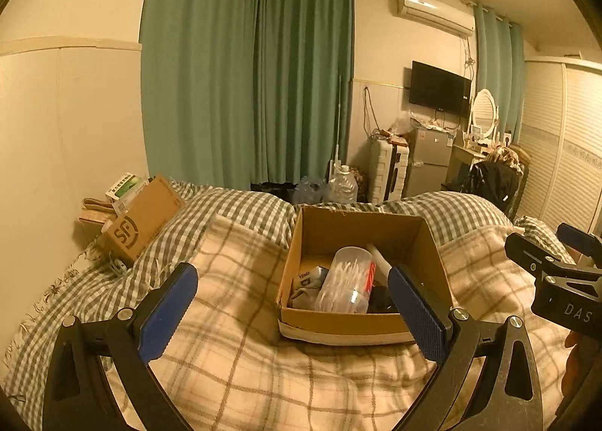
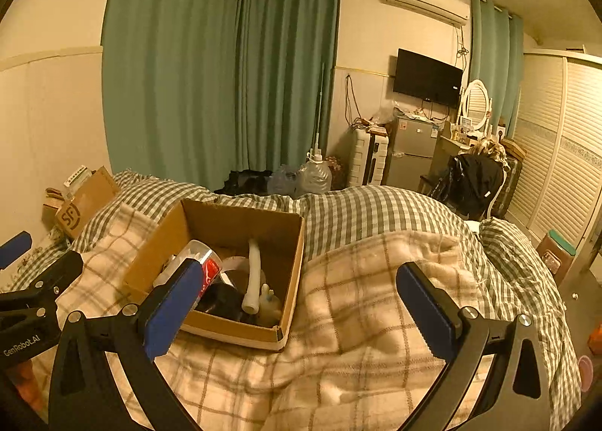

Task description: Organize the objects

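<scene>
An open cardboard box [image 1: 363, 322] sits on a plaid blanket on the bed; it also shows in the right wrist view [image 2: 154, 254]. Inside lie a clear tub of cotton swabs [image 1: 348, 280], a white tube [image 2: 253, 276], a small pack [image 1: 308, 276] and dark items. My left gripper [image 1: 293, 295] is open and empty, held just in front of the box. My right gripper [image 2: 297, 291] is open and empty, to the right of the box above the blanket. Each gripper shows at the edge of the other's view.
A second cardboard box marked SF [image 1: 145, 222] lies at the bed's far left by the wall, with small packs behind it. Checked pillows [image 2: 376, 212] lie behind the box. Water jugs [image 1: 340, 186], a fridge, a chair and a wardrobe stand beyond the bed.
</scene>
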### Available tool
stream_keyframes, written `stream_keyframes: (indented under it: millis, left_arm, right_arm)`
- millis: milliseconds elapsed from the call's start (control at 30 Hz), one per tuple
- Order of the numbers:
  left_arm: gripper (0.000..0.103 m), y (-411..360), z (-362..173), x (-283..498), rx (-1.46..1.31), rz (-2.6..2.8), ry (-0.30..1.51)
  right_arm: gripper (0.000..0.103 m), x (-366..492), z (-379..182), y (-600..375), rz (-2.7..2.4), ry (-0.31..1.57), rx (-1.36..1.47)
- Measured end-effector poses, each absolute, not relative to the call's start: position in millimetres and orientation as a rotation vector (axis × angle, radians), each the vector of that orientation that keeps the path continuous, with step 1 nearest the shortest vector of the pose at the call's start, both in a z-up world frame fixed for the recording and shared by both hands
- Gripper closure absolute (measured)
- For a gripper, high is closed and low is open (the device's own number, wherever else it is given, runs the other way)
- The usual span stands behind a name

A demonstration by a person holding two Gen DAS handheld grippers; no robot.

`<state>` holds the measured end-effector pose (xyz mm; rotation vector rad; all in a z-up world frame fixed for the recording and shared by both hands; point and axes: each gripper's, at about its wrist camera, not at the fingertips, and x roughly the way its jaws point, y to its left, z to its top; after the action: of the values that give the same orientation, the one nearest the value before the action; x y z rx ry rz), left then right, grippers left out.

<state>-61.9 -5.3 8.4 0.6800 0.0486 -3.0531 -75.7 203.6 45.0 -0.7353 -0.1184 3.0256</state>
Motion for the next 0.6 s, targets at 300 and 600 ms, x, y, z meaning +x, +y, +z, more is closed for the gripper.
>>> stream_keyframes:
  millis: [300,600]
  left_arm:
    - [0.0,-1.7,7.4,-63.2,0.701,-3.06,0.046]
    - [0.0,-3.8,5.1,-64.4,0.72,-3.064,0.076]
  right_arm:
    - [0.0,-77.5,44.0,202.4,3.023,-0.125,-0.738]
    - [0.0,-77.8,42.7,201.0,3.022,-0.123,-0.742]
